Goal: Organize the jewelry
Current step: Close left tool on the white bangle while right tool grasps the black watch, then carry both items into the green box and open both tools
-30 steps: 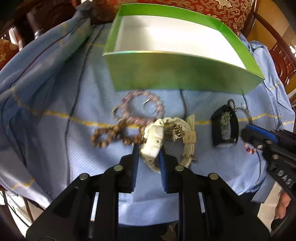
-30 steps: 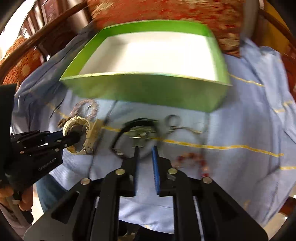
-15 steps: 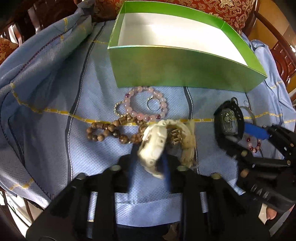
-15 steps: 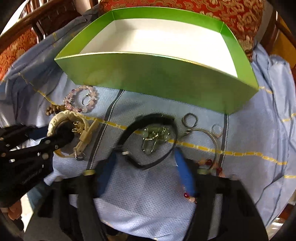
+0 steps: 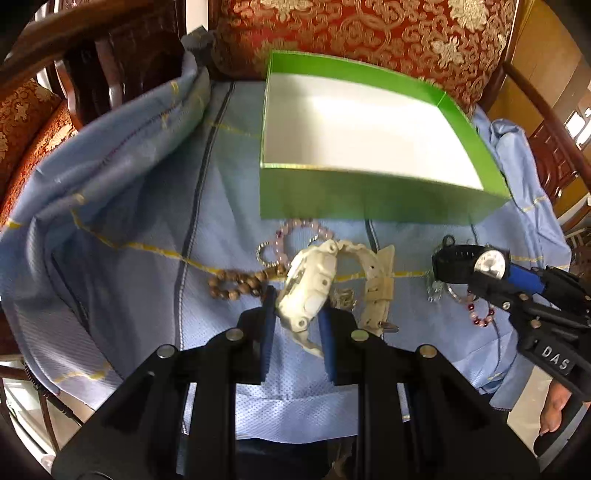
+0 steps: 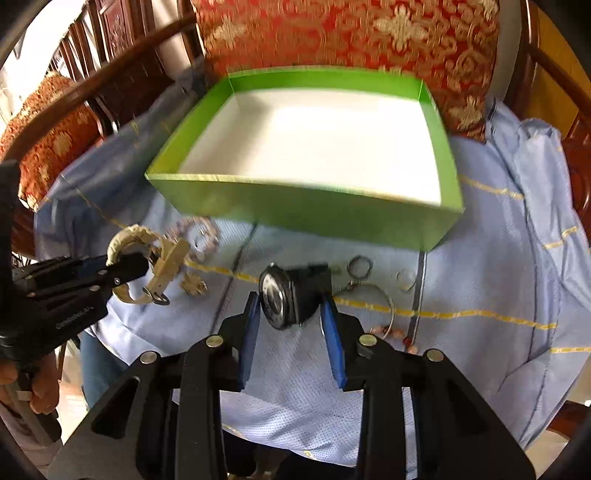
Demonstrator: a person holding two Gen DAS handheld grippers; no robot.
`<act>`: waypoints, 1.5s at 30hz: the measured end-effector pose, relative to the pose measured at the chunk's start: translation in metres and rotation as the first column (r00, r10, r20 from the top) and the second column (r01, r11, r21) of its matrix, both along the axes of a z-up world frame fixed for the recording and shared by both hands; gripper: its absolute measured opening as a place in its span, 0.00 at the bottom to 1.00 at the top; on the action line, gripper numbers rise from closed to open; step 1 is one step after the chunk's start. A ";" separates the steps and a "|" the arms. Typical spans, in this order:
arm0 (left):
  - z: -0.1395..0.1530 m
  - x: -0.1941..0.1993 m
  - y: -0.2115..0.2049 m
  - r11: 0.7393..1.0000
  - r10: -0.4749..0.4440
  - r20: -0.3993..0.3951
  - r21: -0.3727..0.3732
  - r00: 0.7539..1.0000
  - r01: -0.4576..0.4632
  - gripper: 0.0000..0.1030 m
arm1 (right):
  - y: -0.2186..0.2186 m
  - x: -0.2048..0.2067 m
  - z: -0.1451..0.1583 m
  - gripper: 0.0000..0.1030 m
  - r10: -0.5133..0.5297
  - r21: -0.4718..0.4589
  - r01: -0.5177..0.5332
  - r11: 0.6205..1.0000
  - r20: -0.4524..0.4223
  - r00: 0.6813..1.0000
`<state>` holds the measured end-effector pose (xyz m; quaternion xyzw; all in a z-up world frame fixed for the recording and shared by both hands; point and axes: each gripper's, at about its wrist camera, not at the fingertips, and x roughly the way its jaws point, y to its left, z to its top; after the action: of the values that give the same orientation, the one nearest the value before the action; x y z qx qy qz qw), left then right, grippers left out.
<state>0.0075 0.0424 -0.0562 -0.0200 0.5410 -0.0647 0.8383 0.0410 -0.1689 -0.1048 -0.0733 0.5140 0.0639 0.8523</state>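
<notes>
Blue-padded fingers (image 5: 269, 314) of the left gripper (image 5: 295, 317) clamp the case of a chunky white plastic wristwatch (image 5: 308, 288), held tilted with its cream strap (image 5: 376, 291) trailing to the right above the cloth. From the right wrist view the same watch (image 6: 147, 266) hangs at the left gripper's tip, its buckle dangling. Fingers (image 6: 330, 332) of the right gripper (image 6: 290, 325) close on a black wristwatch with a round pale dial (image 6: 291, 295), dial turned toward the left finger; from the left wrist view that watch (image 5: 469, 264) sits lifted at the right gripper's blue tips.

Beneath lies a light blue mesh cloth with thin yellow lines (image 5: 147, 229), rumpled at its left edge, spread over a seat with dark wooden arms. On it rest a brown wooden bead bracelet (image 5: 236, 288), a pale pink bead bracelet (image 5: 295, 229) just behind the white watch, a small metallic brooch (image 6: 194, 284), thin metal rings (image 6: 360, 266) and a strand of red and pink beads (image 5: 480, 317).

Behind them stands a rectangular green cardboard box with a white interior (image 6: 303, 210), nothing visible inside it. A red cushion with gold brocade (image 6: 351, 33) leans up behind the box.
</notes>
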 end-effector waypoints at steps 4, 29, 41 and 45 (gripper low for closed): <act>0.007 0.002 0.002 1.000 0.001 0.011 -0.006 1.000 -0.001 0.21 | -0.001 -0.006 0.010 0.23 0.012 0.010 -0.012 1.000 0.028 1.000; 0.003 0.004 -0.009 1.000 -0.008 -0.006 -0.009 1.000 0.008 0.21 | 0.002 0.025 -0.031 0.38 -0.024 -0.021 0.024 0.999 0.004 1.000; 0.039 0.013 -0.021 0.999 -0.045 0.080 -0.018 0.996 0.047 0.21 | -0.003 0.026 0.024 0.14 -0.016 0.041 0.012 0.999 0.091 0.996; 0.055 0.030 -0.024 0.999 -0.043 0.120 -0.013 0.992 0.045 0.21 | -0.003 0.039 0.056 0.14 -0.010 0.063 -0.001 0.998 0.163 0.987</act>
<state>0.0375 0.0187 -0.0010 -0.0107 0.4894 -0.0883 0.8675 0.0802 -0.1719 -0.0487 -0.0504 0.4403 0.0718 0.8936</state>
